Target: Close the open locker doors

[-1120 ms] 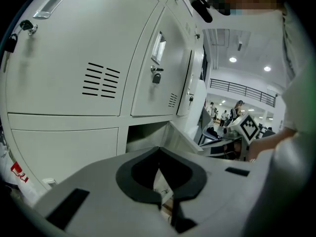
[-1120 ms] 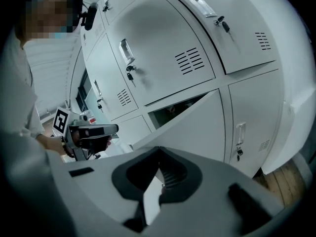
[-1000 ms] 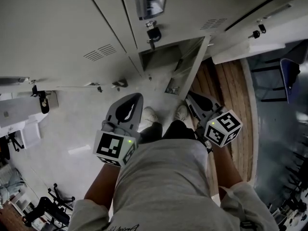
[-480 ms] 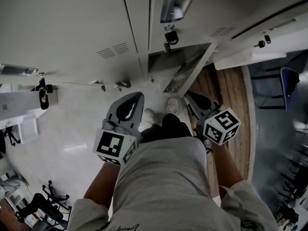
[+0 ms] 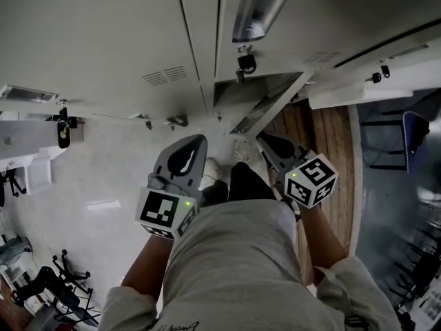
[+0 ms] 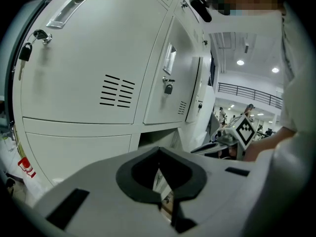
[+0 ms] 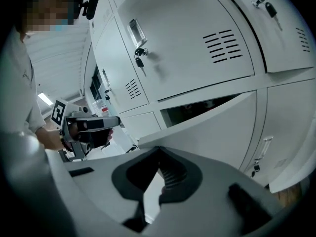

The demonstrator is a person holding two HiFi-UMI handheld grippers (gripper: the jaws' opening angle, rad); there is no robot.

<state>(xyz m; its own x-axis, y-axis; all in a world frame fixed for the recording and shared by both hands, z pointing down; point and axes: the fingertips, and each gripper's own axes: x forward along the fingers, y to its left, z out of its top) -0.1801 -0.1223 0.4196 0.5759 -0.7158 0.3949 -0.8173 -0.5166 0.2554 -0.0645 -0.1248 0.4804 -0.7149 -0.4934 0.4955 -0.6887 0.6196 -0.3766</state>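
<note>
Open door: the lower locker door [image 5: 270, 107] stands ajar, its free edge swung out toward the person
Right gripper: the right gripper [image 5: 264, 141] has its jaws pressed together on nothing, and the door's face sits just beyond its tip
Left gripper: the left gripper [image 5: 196, 142] is likewise closed and empty, left of the door
Doing it well: I'd lay the right tip flat near the free edge and push steadily until flush
</note>
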